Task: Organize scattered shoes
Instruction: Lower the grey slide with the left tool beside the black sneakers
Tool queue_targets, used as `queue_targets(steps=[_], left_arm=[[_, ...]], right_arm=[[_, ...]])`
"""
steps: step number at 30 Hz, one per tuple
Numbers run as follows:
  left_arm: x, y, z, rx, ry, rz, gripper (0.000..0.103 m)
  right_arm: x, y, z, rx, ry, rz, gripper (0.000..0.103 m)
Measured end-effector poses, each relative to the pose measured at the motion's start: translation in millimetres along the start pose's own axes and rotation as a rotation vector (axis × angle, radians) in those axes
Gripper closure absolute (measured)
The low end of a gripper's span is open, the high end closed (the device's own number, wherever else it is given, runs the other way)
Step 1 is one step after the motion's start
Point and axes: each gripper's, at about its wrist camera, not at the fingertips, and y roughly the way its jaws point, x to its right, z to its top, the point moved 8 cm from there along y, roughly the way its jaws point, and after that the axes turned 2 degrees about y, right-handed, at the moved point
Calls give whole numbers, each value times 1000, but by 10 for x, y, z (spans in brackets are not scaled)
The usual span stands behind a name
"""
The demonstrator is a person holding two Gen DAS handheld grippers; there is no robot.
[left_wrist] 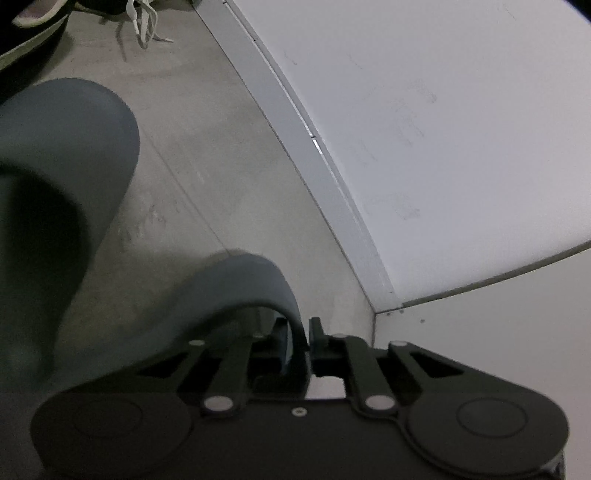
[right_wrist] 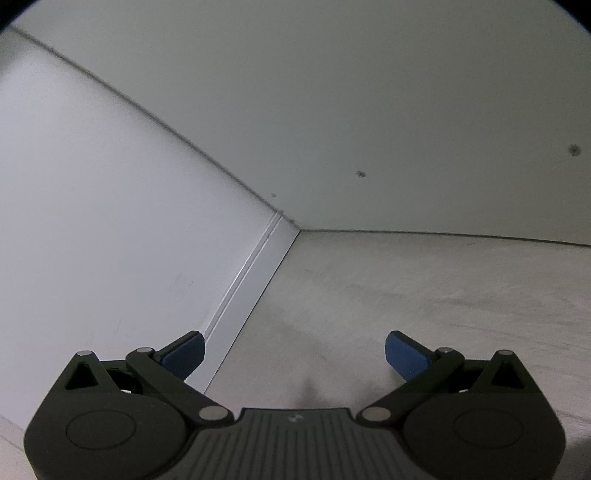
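Grey concrete floor [right_wrist: 406, 295] against white walls [right_wrist: 110, 221]; left gripper [left_wrist: 301, 341] clamped on grey slipper [left_wrist: 236, 284] (right gripper [right_wrist: 294, 352] spread, empty).

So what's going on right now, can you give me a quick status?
Left gripper shut on grey slipper. Right gripper open, empty, facing the wall corner. Sneaker with white laces lies ahead. Nothing in the way.

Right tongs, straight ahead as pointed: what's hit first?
Nothing is between the open right tongs. Ahead is bare floor, then the corner where two walls meet. They would probably meet the floor near that corner first, though depth is unclear.
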Motion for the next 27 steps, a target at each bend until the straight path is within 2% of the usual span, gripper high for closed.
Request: queue_targets(steps=[2,4,6,9,12,13,15,16,19,20,21,22,23,25,27], left_arm=[[21,-39,31,-35,28,16,58],[63,-133,44,-65,96,9,56],[143,-370,87,-68,211,15,54],[313,-875,233,-53,414,-67,50],[268,-1431,406,-9,595,-47,48],[199,-1675,511,41,670,-9,48],[33,-2016,681,128,754,55,47],[-75,-2161,755,161,777,79,46],[-472,-2488,954,231,728,116,46],[-668,-2587,1041,252,650,114,47],[-887,-2664,1157,258,505,80,47],[-995,-2701,1253,260,403,34,48],[-1033,-2731,1309,283,365,10,48],[-1058,-2773,1362,326,343,-8,48],[-1018,-2719,1327,306,378,-4,48]], right_arm=[[0,35,-43,-27,-12,-2,0],[-26,72,-110,-55,-56,-19,0],[-113,104,-229,-92,-144,-39,0],[-316,83,-509,-176,-311,-20,0],[-530,21,-952,-265,-534,-23,1],[-586,-8,-1116,-288,-610,-35,2],[-586,-50,-1332,-326,-680,-65,11],[-577,-65,-1474,-357,-715,-81,22],[-465,-45,-1907,-504,-724,-77,32],[-461,-52,-1968,-512,-745,-77,32],[-475,-55,-2057,-509,-807,-89,32],[-488,-62,-2131,-504,-863,-98,32],[-498,-79,-2166,-495,-901,-97,32],[-519,-112,-2238,-477,-976,-95,32],[-538,-137,-2294,-461,-1042,-93,32]])
